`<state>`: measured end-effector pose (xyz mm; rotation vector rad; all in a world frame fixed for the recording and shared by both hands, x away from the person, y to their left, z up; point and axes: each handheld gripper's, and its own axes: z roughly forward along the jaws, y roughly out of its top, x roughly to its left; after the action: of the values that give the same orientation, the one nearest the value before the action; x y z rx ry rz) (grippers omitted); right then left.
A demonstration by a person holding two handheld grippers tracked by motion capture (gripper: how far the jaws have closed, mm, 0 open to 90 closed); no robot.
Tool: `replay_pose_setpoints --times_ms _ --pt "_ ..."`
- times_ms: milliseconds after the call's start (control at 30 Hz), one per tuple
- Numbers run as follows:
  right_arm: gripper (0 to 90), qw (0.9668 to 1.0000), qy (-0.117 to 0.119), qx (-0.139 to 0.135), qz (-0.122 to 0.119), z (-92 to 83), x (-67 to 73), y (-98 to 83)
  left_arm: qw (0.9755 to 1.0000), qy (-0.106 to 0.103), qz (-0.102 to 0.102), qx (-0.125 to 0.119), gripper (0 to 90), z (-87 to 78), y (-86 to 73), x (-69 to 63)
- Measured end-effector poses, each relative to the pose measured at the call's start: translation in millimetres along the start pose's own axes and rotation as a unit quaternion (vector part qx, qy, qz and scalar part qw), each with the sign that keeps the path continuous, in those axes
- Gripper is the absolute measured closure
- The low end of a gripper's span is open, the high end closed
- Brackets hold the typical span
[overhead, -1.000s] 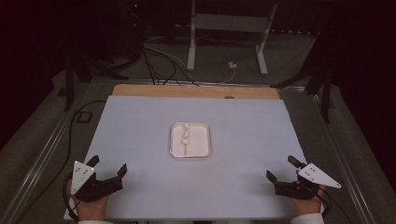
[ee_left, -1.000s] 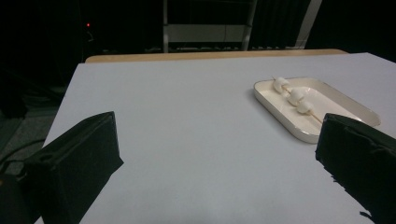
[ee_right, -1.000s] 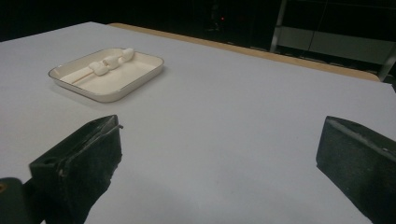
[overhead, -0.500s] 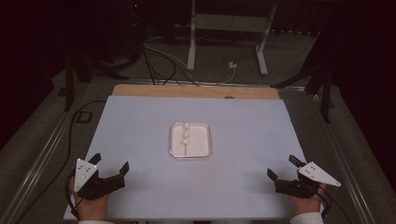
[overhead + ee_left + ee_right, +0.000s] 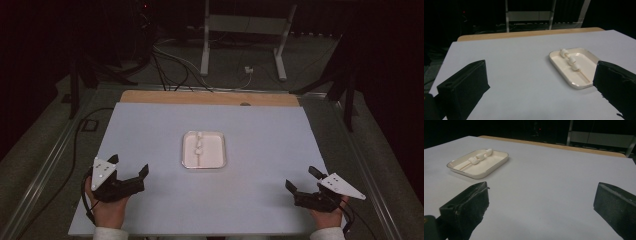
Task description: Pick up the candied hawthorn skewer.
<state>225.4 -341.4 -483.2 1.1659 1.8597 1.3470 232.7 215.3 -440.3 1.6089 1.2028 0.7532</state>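
Little has changed over the last second: left gripper (image 5: 128, 170) has crept a touch lower and inward along the near edge, right gripper (image 5: 304, 181) sits almost where it was, tray and skewer unmoved.

Status: nothing started, by my reading. Both grippers rest near the person's side of the table, well apart from the work. Left jaws spread wide, nothing between them; right jaws likewise spread and empty. Both gripper views look across bare sheet toward the tray.

Work piece: a skewer (image 5: 199, 145) carrying three white marshmallow-like lumps lies flat in a shallow white tray (image 5: 218, 155) at the middle of the table. The lumps (image 5: 571, 61) are bunched toward the far end of the stick; the bare stick end points back toward the person. From the right gripper view the skewer (image 5: 477, 157) lies along the tray's length, touching its floor.

Left to do, as a judgement: everything. Most likely one gripper must steady the stick or tray while the other works the lumps, and neither has reached in.

Surface: pale blue-grey sheet (image 5: 260, 130) covering the table, wooden edge (image 5: 210, 98) showing at the far side. Sheet flat, no clutter beyond the tray.

Room: dim. Dark floor beyond, loose cables (image 5: 172, 65), a white metal stand (image 5: 245, 30), black stand legs at both sides.
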Motion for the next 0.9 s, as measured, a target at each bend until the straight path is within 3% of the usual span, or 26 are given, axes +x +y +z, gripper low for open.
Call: replay_pose_setpoints --times_ms 333,900 --pt "0.0 0.9999 -0.007 0.002 0.009 -1.1 -3.3 -0.3 0.9996 -0.012 0.017 0.017 0.7 33.3 21.6 -22.6" --pt "0.0 0.9999 -0.015 0.008 0.000 -0.3 -1.7 -0.1 0.9973 -0.017 0.025 0.067 0.7 88.6 26.3 -52.0"
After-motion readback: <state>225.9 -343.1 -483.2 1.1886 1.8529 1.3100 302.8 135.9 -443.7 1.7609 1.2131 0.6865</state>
